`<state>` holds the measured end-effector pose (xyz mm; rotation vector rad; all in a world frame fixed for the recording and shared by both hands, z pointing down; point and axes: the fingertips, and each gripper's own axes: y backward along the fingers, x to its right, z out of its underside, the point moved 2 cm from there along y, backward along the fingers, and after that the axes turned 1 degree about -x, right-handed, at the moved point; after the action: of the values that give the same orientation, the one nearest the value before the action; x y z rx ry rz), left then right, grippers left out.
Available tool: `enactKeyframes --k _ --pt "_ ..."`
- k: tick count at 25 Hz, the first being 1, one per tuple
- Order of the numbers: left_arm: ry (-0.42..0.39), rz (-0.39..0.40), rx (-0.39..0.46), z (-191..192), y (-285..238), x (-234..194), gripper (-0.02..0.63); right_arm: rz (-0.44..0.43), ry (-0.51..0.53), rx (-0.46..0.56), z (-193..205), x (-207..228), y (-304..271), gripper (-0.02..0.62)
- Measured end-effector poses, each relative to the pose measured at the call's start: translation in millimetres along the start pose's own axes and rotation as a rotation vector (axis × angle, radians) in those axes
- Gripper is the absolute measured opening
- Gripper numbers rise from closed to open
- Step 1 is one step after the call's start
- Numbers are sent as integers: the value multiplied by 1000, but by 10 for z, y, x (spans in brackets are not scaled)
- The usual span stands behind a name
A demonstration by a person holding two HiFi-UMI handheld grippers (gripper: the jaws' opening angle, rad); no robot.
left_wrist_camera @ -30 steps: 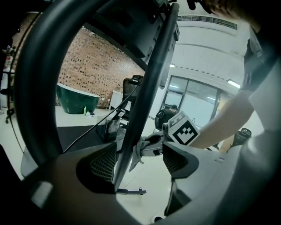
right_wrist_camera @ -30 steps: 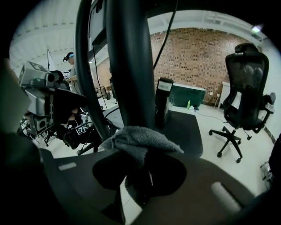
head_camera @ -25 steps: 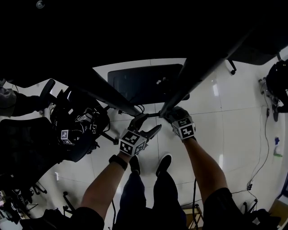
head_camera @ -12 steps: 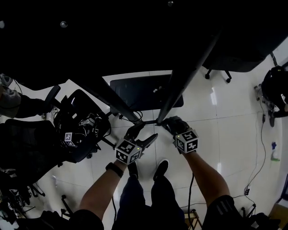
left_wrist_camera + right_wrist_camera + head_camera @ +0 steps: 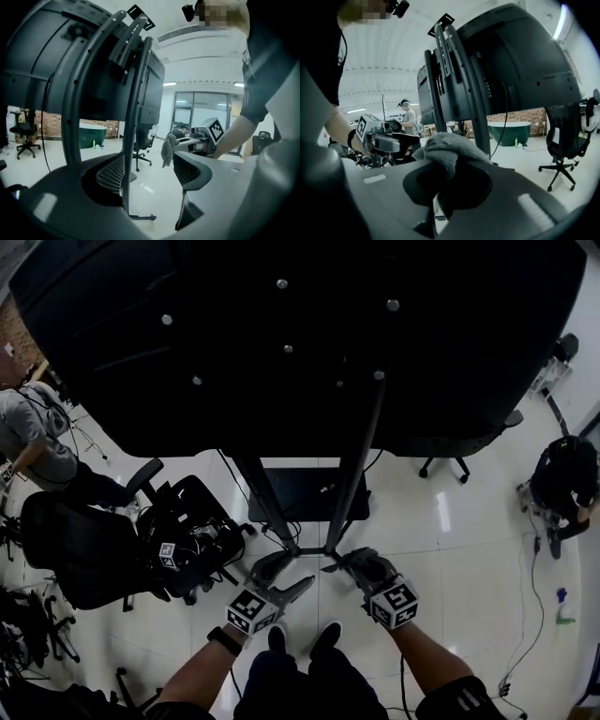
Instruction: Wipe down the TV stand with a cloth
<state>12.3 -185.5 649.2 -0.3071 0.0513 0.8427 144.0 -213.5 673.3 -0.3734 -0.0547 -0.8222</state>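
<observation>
Tightly, cloth (image 5: pixel 445 149) clamped inside right claw (image 5: pixel 449 187)

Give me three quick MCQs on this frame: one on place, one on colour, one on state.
1. Where is the cloth?
A) in the right gripper's jaws
B) on the floor
C) over a chair

2. What colour is the cloth?
A) red
B) grey
C) yellow

3. How do the left gripper's jaws stand?
A) shut on the cloth
B) shut on a cable
C) apart

1 A: it sits bunched between those jaws in the right gripper view.
2 B: it reads grey there.
3 C: a wide gap shows, with a TV stand upright in it, ungripped.
</observation>
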Motion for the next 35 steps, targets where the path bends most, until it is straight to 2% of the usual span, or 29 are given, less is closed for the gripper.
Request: enactKeyframes --k 4,9,15,18,25,28,32,35 --pt "-41 16 66 -389 328 282 344 -16 -4 91 -386 -360 370 23" --pt "-57 68 123 -586 818 711 344 21 13 161 -615 -891 750 23" --pt "-103 111 169 -620 1662 1277 342 64 -13 227 -781 -1713 1202 23" --pt "-105 119 182 -520 2096 1497 339 77 -21 268 -849 -2146 1459 23" --pt "-104 137 203 -465 2629 1964 339 120 78 248 -790 -2829 2099 20" --pt "-115 131 221 -544 2729 2120 339 109 81 259 -753 -2983 2321 20" --pt "-125 110 233 -592 2769 2316 339 89 194 221 -715 -3177 2512 20" --pt "-98 85 268 -637 2761 2459 338 60 230 211 -718 -3220 2628 20"
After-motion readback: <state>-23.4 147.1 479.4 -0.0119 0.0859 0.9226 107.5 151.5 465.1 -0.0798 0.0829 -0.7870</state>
